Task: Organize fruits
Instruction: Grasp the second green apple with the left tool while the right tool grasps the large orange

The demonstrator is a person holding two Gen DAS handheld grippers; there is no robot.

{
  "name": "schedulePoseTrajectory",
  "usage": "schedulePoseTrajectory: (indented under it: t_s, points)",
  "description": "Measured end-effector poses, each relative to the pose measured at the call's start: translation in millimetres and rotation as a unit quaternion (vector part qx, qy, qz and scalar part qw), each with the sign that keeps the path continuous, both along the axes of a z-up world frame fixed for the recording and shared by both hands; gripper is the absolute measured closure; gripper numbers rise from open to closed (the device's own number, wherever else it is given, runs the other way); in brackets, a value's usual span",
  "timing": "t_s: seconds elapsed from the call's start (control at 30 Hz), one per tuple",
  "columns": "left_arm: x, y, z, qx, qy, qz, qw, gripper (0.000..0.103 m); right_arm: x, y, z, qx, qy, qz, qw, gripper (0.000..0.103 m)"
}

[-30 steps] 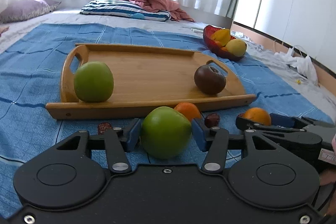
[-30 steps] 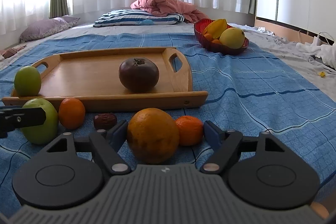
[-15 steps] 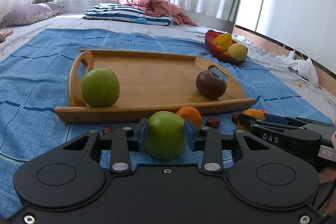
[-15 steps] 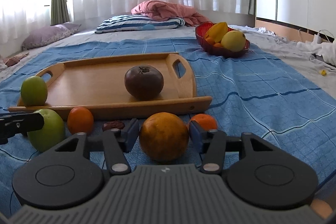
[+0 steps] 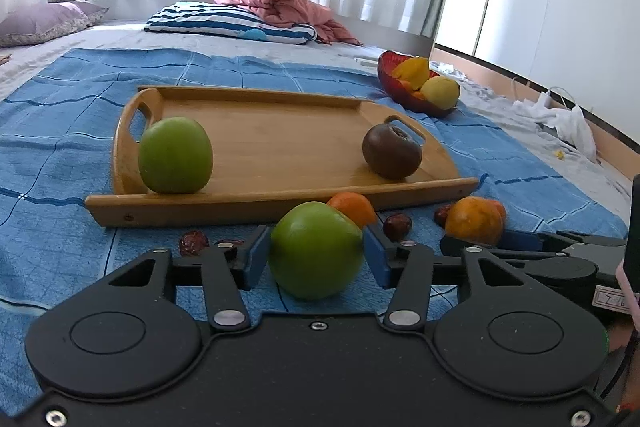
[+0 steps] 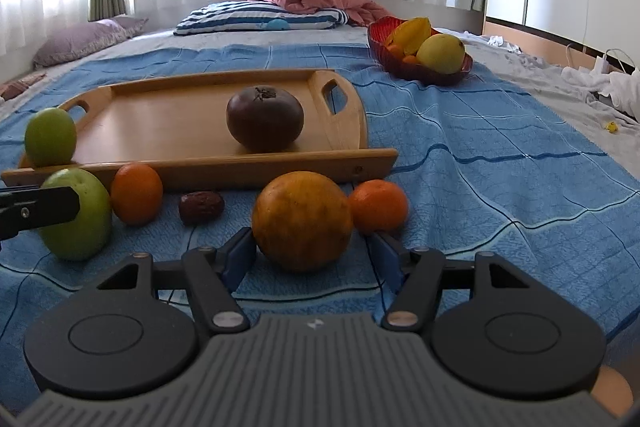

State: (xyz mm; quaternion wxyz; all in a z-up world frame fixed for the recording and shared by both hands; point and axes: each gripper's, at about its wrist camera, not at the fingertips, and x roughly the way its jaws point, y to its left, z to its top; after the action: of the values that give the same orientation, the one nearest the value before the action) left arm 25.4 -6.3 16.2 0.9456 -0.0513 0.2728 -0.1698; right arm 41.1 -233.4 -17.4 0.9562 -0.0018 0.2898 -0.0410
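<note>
Nearest the left camera, the left gripper (image 5: 316, 259) has drawn its blue pads in from the wide spread of a second ago, and they now press both flanks of the round green apple (image 5: 316, 249), which sits low over the blue checked blanket (image 6: 480, 187) just in front of the tray. The right gripper (image 6: 308, 259) has narrowed in the same way around the large round dull-orange citrus fruit (image 6: 302, 221). Its left pad lies against the skin, but a sliver of cloth seems to show beside the right pad, so I cannot tell whether that claw truly grips. Both grasps have thus gone from approach to closure, and lifting the two fruits looks to be the next step. Just behind them lie a small bright mandarin (image 6: 378, 205), another small orange fruit (image 5: 352, 209) and a wrinkled dark-red dried date (image 5: 397, 227), all loose on the blanket. Beyond is the light wooden tray with cut-out handles (image 5: 280, 203), already carrying a second green apple (image 5: 175, 155) at its left end and a dark brown-purple round fruit (image 5: 392, 155) at its right. Farthest off, a red bowl (image 6: 404, 67) holds yellow fruit.
</note>
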Motion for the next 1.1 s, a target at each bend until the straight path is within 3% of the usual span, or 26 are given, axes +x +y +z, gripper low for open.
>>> schedulePoseTrajectory:
  t_s: [0.23, 0.37, 0.43, 1.1]
  points:
    - [7, -1, -12, 0.006, 0.012, -0.001, 0.9999, 0.048, 12, 6, -3, -0.007, 0.001, 0.0, 1.0, 0.028]
    - [10, 1, -14, -0.007, 0.018, -0.002, 0.9998, 0.048, 17, 9, -4, -0.008, 0.0, 0.0, 1.0, 0.045]
    - [11, 2, -14, -0.011, 0.02, -0.001, 0.9998, 0.048, 18, 10, -4, -0.013, -0.002, -0.001, 1.0, 0.047]
    - [-1, -3, -5, 0.004, 0.025, 0.012, 0.9996, 0.048, -2, 11, 4, 0.008, -0.035, 0.012, 0.999, 0.047]
